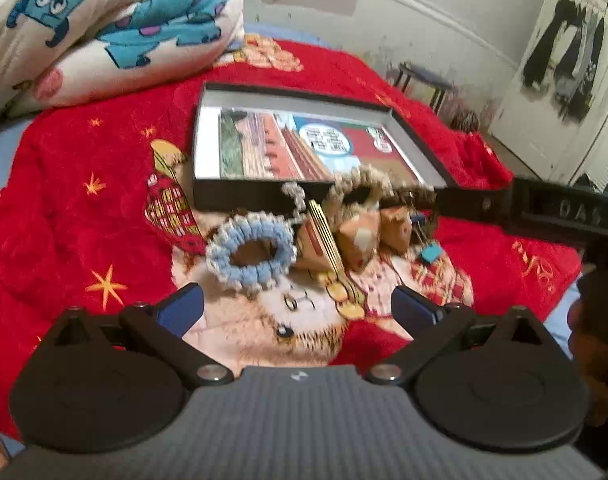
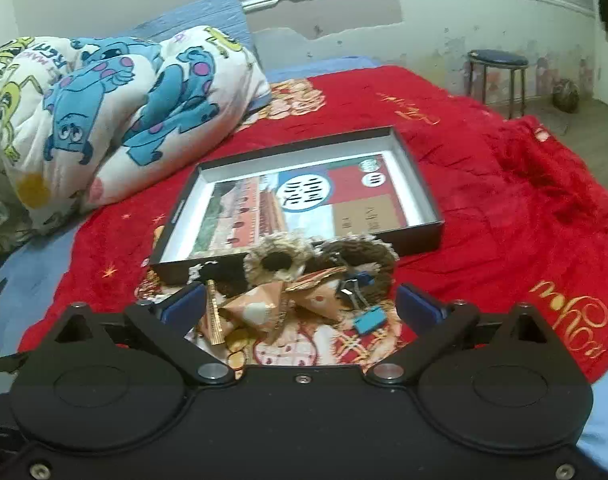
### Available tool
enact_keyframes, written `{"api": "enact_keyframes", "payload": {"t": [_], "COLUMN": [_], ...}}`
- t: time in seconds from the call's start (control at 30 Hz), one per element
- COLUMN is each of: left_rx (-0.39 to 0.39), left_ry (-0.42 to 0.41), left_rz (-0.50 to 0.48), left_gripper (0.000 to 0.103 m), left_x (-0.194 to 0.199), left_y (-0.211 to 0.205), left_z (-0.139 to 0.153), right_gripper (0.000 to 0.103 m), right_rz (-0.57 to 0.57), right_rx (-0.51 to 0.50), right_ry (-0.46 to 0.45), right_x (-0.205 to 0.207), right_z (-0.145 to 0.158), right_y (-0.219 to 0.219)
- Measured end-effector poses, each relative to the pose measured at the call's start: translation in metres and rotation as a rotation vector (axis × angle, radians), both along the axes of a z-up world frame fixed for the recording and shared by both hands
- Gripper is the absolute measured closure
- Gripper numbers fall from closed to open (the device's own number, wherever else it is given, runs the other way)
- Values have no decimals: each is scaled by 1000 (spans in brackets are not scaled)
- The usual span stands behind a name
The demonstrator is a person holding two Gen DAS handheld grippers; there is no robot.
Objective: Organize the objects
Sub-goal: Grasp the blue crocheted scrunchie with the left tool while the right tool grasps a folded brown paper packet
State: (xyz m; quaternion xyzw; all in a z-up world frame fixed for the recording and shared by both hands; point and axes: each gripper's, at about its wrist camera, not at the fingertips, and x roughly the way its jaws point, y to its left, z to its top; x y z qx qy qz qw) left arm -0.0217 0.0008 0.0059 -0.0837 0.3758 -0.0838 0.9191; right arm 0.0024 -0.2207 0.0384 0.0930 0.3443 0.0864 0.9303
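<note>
Fluffy blue scrunchie (image 1: 251, 253) beside pyramid-shaped paper packets (image 1: 358, 240), plush red blanket (image 1: 83, 216)

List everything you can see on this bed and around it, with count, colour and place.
box: one, black, open, mid-blanket, printed sheet inside
blanket: one, red, covering bed
quilt: one, white with blue monsters, rolled at left
scrunchies: three; blue, beige, brown; before box
pyramid packets: two at least, tan, among scrunchies
binder clip: one, blue, right of packets
stool: one, dark, by wall
left hand-held gripper: open, empty
right hand-held gripper: open, over packets
</note>
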Motion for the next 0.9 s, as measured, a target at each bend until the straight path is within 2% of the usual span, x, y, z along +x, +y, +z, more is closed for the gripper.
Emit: {"api": "enact_keyframes", "payload": {"t": [0.17,0.23,0.33,0.5,0.57,0.7,0.8,0.83,0.87,0.9], "left_rx": [77,72,80,80,79,146,127,136,141,134], "left_ry": [-26,-15,8,50,48,59,54,52,53,53], "left_rz": [29,35,44,98,111,128,120,115,110,106], "left_gripper": [11,15,23,40,41,42,44,48,62,71], "left_x": [9,14,23,38,42,47,48,48,49,49], "left_y": [1,3,5,10,10,5,5,4,3,4], "left_z": [0,-2,-8,-20,-22,-29,-33,-34,-34,-34], "right_gripper": [14,14,22,30,32,38,42,42,42,42], "right_rz": [20,26,31,44,52,54,45,41,40,36], "right_rx": [81,107,105,142,154,129,133,147,162,173], "right_ry": [31,55,76,118,138,171,201,210,216,219], "right_x": [7,12,18,34,43,56,64,67,69,71], "right_z": [-9,-14,-21,-34,-40,-53,-64,-68,-70,-72], "right_y": [-1,1,7,14,18,29,33,33,33,33]}}
